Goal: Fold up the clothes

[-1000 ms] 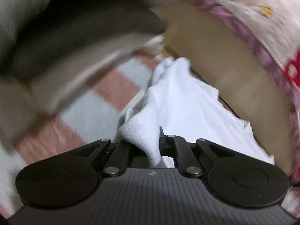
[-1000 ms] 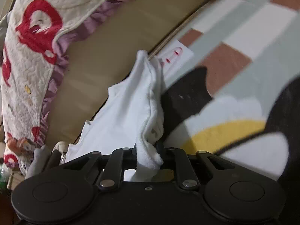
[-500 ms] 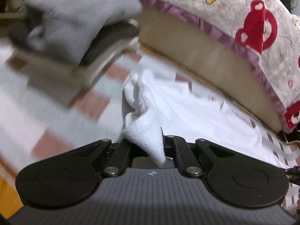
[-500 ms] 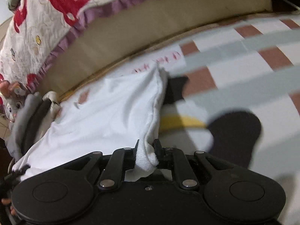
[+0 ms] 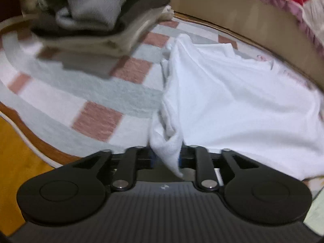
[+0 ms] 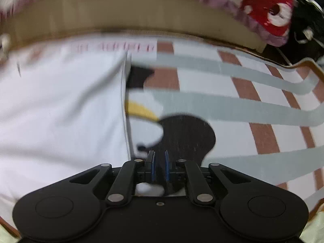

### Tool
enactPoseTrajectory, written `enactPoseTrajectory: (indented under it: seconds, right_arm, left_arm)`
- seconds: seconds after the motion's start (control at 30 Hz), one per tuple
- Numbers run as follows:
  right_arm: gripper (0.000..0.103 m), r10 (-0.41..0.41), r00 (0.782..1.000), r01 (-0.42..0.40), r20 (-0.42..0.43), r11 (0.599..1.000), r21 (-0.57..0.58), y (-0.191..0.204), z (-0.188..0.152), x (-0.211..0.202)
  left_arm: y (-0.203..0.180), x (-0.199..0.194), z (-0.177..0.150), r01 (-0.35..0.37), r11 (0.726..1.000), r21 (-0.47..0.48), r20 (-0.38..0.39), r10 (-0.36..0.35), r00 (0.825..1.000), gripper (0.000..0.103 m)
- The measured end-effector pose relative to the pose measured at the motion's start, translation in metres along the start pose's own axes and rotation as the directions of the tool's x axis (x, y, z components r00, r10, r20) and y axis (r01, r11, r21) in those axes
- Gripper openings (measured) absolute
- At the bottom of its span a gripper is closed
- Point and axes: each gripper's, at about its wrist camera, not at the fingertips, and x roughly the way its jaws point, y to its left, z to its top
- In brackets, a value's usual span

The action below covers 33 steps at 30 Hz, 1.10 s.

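Note:
A white garment (image 5: 232, 101) lies spread on a checked towel (image 5: 121, 93). Its bunched corner stands between the jaws of my left gripper (image 5: 166, 158). Those jaws are opening, and the fold sits loosely in the widened gap. In the right wrist view the same garment (image 6: 60, 111) lies flat at the left, its straight edge running up the middle. My right gripper (image 6: 159, 162) hovers just right of that edge. Its blue pads stand a narrow gap apart with nothing between them.
A stack of folded grey and beige clothes (image 5: 97, 20) sits at the far left of the towel. A quilt with red bears (image 6: 269, 14) overhangs a beige bed side (image 5: 232, 14) behind. The towel (image 6: 243, 105) bears a black and yellow figure (image 6: 186, 137). Orange floor (image 5: 16, 151) lies beyond the left edge.
My right gripper has let go of the white garment's edge, which now lies flat. The left jaws have spread apart around the bunched corner. Both views have swung round.

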Motion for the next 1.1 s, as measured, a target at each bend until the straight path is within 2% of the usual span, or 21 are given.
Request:
enactPoseTrajectory:
  seconds: [0.1,0.13,0.23,0.27,0.3,0.37,0.43,0.5,0.57,0.6,0.67,0.7,0.73,0.77,0.8,0.83,0.87,0.9,0.93,1.0,1.1]
  right_arm:
    - [0.014,0.079,0.996,-0.082,0.043,0.994,0.07,-0.008,0.004,-0.005]
    - [0.016,0.1,0.993,-0.105,0.056,0.991,0.081,-0.008,0.005,-0.006]
    - [0.022,0.145,0.985,-0.15,0.09,0.987,0.054,-0.001,0.008,-0.006]
    - [0.023,0.159,0.982,-0.165,0.102,0.985,0.045,0.001,0.009,-0.007]
    - [0.023,0.177,0.978,-0.182,0.109,0.983,0.039,0.003,0.01,-0.007]
    - [0.026,0.235,0.967,-0.24,0.098,0.969,0.054,0.005,0.009,-0.007]
    - [0.045,0.3,0.952,-0.304,0.059,0.95,0.068,0.008,0.008,-0.005]
    - [0.055,0.349,0.937,-0.348,-0.009,0.936,0.051,0.015,0.005,-0.001]
    - [0.058,0.344,0.936,-0.344,-0.07,0.939,0.011,0.025,0.0,0.001]
    - [0.061,0.306,0.948,-0.308,-0.089,0.951,-0.012,0.029,-0.002,0.003]
    - [0.067,0.223,0.965,-0.23,-0.136,0.972,-0.04,0.034,-0.006,0.01]
    - [0.067,0.19,0.967,-0.198,-0.172,0.98,-0.035,0.034,-0.008,0.017]
    - [0.067,0.162,0.964,-0.171,-0.212,0.985,-0.025,0.034,-0.01,0.026]
    - [0.067,0.142,0.958,-0.152,-0.25,0.988,-0.02,0.033,-0.011,0.033]
    - [0.067,0.13,0.952,-0.14,-0.276,0.99,-0.017,0.033,-0.012,0.039]
    - [0.061,0.142,0.951,-0.153,-0.275,0.988,-0.018,0.034,-0.012,0.04]
    - [0.048,0.165,0.949,-0.178,-0.268,0.984,-0.027,0.035,-0.012,0.038]
    - [0.025,0.189,0.946,-0.204,-0.263,0.978,-0.031,0.036,-0.011,0.037]
    - [0.014,0.204,0.944,-0.219,-0.259,0.975,-0.03,0.035,-0.01,0.035]
    - [0.007,0.179,0.954,-0.198,-0.242,0.979,-0.055,0.033,-0.01,0.031]
    - [0.005,0.108,0.974,-0.134,-0.199,0.983,-0.124,0.037,-0.008,0.023]
  left_arm:
    - [0.007,-0.014,0.0,-0.119,0.991,0.057,0.055,0.116,0.992,0.027]
    - [0.014,-0.016,-0.001,-0.12,0.992,0.041,0.062,0.117,0.991,0.027]
    - [0.03,-0.02,-0.004,0.031,0.998,-0.053,0.056,-0.028,0.998,0.03]
    - [0.031,-0.019,-0.006,0.086,0.994,-0.072,0.049,-0.083,0.995,0.035]
    - [0.03,-0.018,-0.007,0.132,0.988,-0.081,0.044,-0.129,0.991,0.045]
    - [0.014,-0.012,-0.012,0.137,0.99,-0.012,0.044,-0.137,0.99,0.056]
    - [-0.002,-0.002,-0.017,0.128,0.989,0.078,0.01,-0.13,0.992,0.064]
    - [-0.016,0.01,-0.022,0.076,0.984,0.163,-0.036,-0.071,0.997,0.064]
    - [-0.021,0.018,-0.027,0.022,0.981,0.192,-0.052,-0.012,0.999,0.067]
    - [-0.021,0.02,-0.028,0.007,0.981,0.194,-0.058,0.005,0.998,0.071]
    - [-0.014,0.019,-0.03,0.025,0.987,0.159,-0.054,-0.016,0.998,0.071]
    - [-0.012,0.018,-0.03,0.036,0.989,0.144,-0.048,-0.03,0.998,0.066]
    - [-0.011,0.015,-0.033,0.05,0.987,0.153,-0.043,-0.044,0.998,0.023]
    - [-0.012,0.014,-0.034,0.072,0.981,0.182,-0.051,-0.064,0.997,0.01]
    - [-0.013,0.012,-0.034,0.112,0.97,0.215,-0.065,-0.1,0.993,0.01]
    - [-0.011,0.008,-0.033,0.125,0.964,0.234,-0.07,-0.112,0.991,0.01]
    - [-0.004,0.006,-0.029,0.123,0.967,0.224,-0.066,-0.111,0.992,0.01]
    - [0.003,0.003,-0.026,0.126,0.97,0.206,-0.062,-0.116,0.991,0.01]
    - [0.012,-0.001,-0.021,0.15,0.976,0.157,-0.056,-0.143,0.988,0.01]
    - [0.018,-0.008,-0.015,0.172,0.979,0.112,-0.047,-0.168,0.985,0.01]
    - [-0.003,-0.013,-0.017,0.117,0.965,0.233,-0.04,-0.111,0.993,0.01]
